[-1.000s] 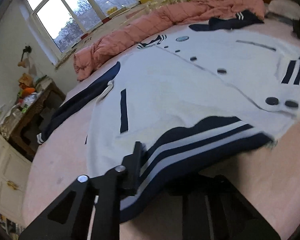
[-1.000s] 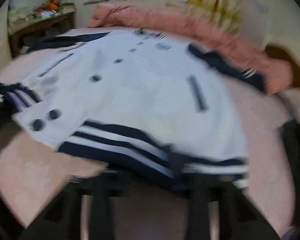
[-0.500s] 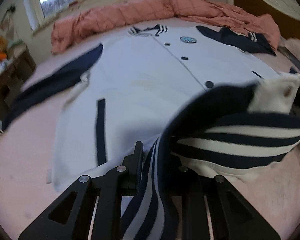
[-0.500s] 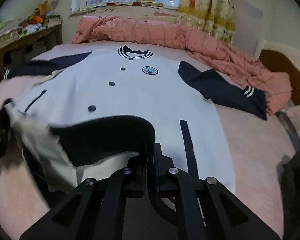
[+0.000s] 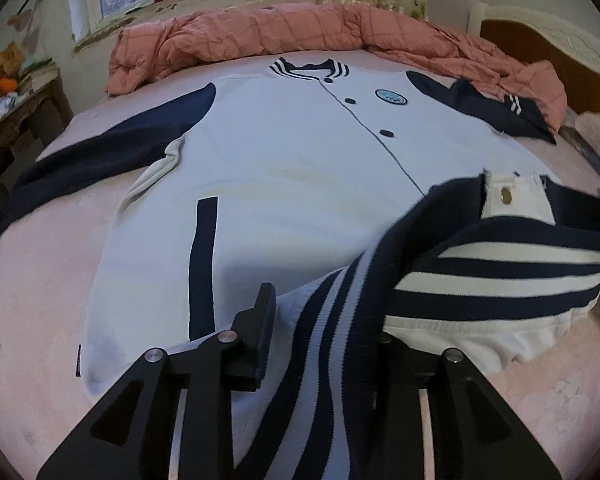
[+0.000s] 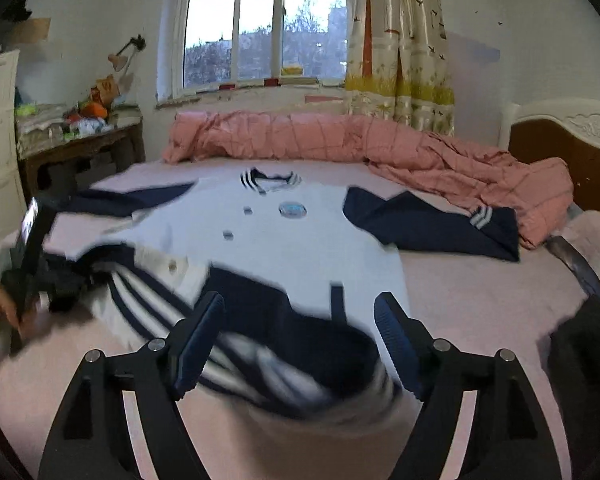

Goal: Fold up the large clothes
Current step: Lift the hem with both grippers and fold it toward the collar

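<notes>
Jacket (image 5: 300, 168) hem (blurred) seemingly over right finger.

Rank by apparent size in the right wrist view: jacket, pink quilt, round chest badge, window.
1. jacket, though nearness inflates it
2. pink quilt, close to the jacket in spread
3. window
4. round chest badge, smallest by far

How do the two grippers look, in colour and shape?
Both are matte black, with angular arms that have triangular cut-outs and round silver screws. The right gripper has dark blue ribbed pads. The left gripper shows a flat black finger. No cables or markings are visible.
</notes>
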### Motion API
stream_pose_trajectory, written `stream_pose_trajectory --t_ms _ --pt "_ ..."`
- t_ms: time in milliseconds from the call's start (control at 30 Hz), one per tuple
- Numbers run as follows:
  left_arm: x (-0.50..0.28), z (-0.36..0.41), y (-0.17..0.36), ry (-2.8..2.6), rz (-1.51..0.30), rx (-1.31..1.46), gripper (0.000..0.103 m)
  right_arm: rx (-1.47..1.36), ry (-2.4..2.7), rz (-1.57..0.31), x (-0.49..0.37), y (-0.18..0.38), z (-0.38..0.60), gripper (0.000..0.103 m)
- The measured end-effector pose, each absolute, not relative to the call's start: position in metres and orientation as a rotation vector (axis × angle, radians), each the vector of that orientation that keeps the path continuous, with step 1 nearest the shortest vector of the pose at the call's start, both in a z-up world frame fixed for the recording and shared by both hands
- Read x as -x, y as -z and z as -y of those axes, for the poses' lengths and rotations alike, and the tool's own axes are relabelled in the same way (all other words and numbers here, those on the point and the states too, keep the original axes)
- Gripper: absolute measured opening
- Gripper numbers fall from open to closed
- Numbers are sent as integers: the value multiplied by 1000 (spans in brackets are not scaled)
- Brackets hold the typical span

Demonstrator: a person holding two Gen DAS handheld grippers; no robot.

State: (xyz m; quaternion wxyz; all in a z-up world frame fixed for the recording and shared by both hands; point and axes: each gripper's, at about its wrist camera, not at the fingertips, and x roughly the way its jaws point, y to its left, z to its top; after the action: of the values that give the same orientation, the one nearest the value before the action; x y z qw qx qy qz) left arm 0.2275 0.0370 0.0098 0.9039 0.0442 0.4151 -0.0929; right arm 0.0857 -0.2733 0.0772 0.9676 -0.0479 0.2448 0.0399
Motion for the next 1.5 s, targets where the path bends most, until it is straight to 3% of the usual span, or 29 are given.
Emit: stream_pose_trajectory --t_ms 233,300,367,433,600,767,833,900,933,967,1200,1300,1333,1367,1433,1500 --pt "-203 -34 -23 238 -749 -99 34 118 -37 -583 -85 -45 284 82" --pt "-181 -33 -38 291 -688 -101 47 113 -21 -607 -96 -40 284 73" --pt "-158 -33 -55 267 -603 -123 87 113 1 -614 -103 -38 283 49" --pt "-139 -39 -65 239 -538 -110 98 89 -6 -615 -109 -37 284 28" --pt "-131 -51 -52 333 -647 -37 99 139 39 -547 -119 -51 269 16" --pt "-155 -23 -4 83 -773 -375 103 127 78 -505 -147 -71 262 15" --pt "-168 -27 6 33 -800 -393 103 102 89 -497 -158 -77 263 14" --pt "-175 -35 2 46 -783 -343 93 82 98 -488 -169 -79 264 13" --pt "-177 -39 -3 54 -761 -327 63 69 104 -484 -176 -81 267 12" --pt "-180 -43 -8 68 -745 -318 16 59 107 -480 -180 -82 268 11" --pt "-214 -93 -47 62 -704 -98 16 -8 104 -500 -207 -70 285 11" --pt "-236 -101 -24 51 -792 -52 16 -20 40 -630 -219 -53 291 24" --pt "-242 -101 -13 51 -828 -56 16 -47 20 -652 -218 -49 297 36" --pt "-246 -99 -2 49 -860 -68 17 -56 15 -663 -217 -47 301 60" --pt "-246 -96 8 33 -871 -77 20 -55 -11 -715 -217 -39 308 96" --pt "-241 -96 4 37 -851 -74 23 -50 -14 -742 -218 -33 311 97"
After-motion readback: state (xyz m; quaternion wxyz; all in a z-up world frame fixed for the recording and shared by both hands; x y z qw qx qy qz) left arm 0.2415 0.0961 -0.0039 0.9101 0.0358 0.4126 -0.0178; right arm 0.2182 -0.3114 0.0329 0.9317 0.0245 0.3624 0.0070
